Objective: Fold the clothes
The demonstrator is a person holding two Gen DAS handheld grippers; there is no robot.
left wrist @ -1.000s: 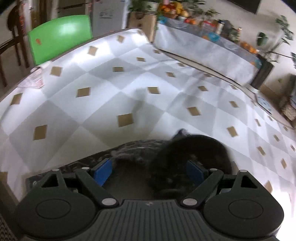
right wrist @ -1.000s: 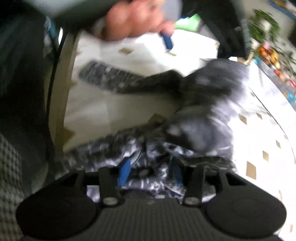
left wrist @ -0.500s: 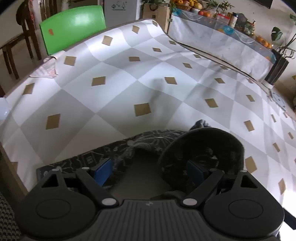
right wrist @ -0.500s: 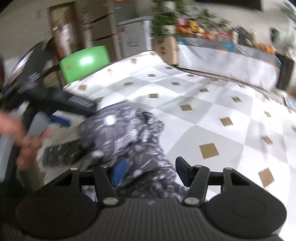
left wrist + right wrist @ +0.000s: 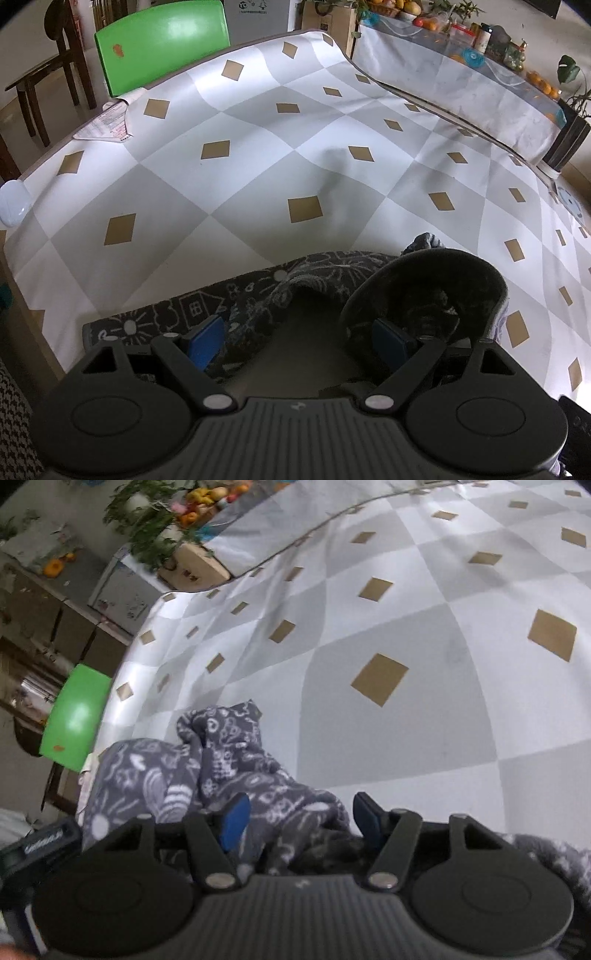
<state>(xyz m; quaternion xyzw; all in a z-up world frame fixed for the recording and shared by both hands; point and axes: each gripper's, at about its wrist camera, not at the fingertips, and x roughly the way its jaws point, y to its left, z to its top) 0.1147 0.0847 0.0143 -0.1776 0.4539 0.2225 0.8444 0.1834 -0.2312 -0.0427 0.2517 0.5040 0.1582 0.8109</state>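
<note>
Right gripper (image 5: pixel 299 821) spread wide over the crumpled dark-grey white-doodle-print garment (image 5: pixel 221 760) on the grey-white diamond-check tablecloth (image 5: pixel 406 627).

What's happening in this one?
A person with a gripper in each hand is working on a dark patterned garment bunched at the near edge of a checkered table. Both the left gripper and right gripper are open, with fabric lying between their fingers. No fold is visible yet.

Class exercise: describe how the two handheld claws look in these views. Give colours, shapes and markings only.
Both the left claw and right claw have black bodies with ribbed centres, two round discs, angled black linkage arms with silver rivets, and blue pads on the fingers.
</note>
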